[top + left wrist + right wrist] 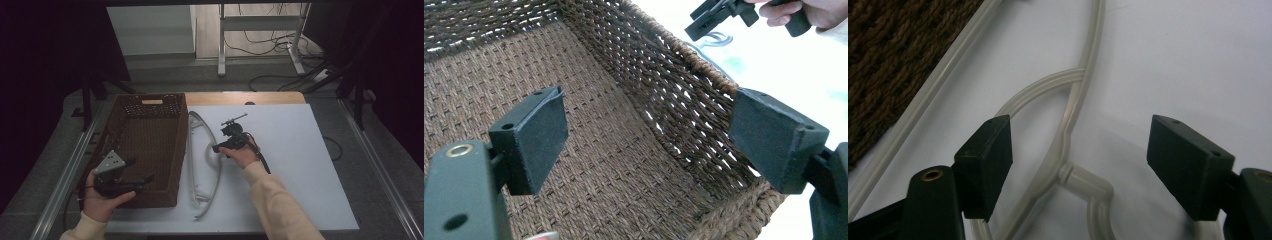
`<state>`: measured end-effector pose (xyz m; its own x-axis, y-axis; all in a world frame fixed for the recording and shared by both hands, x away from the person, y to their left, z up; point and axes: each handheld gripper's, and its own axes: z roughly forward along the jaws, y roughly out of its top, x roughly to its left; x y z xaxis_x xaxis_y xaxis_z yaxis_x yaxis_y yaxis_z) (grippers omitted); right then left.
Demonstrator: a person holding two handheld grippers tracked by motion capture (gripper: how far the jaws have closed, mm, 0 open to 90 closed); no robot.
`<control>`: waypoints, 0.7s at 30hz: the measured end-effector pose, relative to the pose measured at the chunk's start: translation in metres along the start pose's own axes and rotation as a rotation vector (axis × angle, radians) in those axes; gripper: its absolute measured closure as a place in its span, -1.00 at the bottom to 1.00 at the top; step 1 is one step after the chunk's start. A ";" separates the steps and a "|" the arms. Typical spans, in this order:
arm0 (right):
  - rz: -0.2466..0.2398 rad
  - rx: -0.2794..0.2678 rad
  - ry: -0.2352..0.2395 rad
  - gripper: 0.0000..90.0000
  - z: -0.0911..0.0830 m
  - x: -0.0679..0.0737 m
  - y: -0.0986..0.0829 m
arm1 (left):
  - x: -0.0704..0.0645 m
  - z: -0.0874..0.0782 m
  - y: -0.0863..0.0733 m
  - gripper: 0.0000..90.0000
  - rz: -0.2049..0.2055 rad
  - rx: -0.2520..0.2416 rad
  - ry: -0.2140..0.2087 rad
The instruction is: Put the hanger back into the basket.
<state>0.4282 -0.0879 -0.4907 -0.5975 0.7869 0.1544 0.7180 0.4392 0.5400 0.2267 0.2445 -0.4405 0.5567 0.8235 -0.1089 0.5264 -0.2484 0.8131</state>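
Note:
A translucent plastic hanger [218,172] lies flat on the white tabletop [295,165], just right of a brown wicker basket [150,140]. My right gripper [220,141] is low over the hanger's neck, jaws open. In the right gripper view the hanger's neck and hook base [1070,127] lie between the open fingers of that gripper [1078,165], and no contact is visible. My left gripper [141,170] is at the basket's near left corner. It stands open [651,140] over the woven basket floor [594,165] with nothing between its pads.
The basket's right wall [684,95] stands between my left gripper and the hanger; the basket's weave [893,50] also shows beside the hanger. My right gripper [719,17] is seen beyond the rim. Metal rails [380,170] flank the table. A desk frame and cables [260,45] are behind it.

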 end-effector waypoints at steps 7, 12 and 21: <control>-0.011 0.027 -0.040 -0.24 0.017 0.008 0.006 | 0.000 0.000 0.000 -0.64 0.001 -0.004 0.001; -0.012 0.044 -0.062 -0.10 0.024 0.010 0.007 | 0.001 0.000 0.000 -0.64 0.001 -0.003 0.001; -0.031 0.056 -0.107 0.45 0.032 0.011 0.008 | 0.000 0.000 0.000 -0.64 0.003 -0.001 0.001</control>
<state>0.4386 -0.0619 -0.5110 -0.5806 0.8128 0.0476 0.7201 0.4853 0.4959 0.2271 0.2447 -0.4411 0.5572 0.8236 -0.1060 0.5241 -0.2498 0.8142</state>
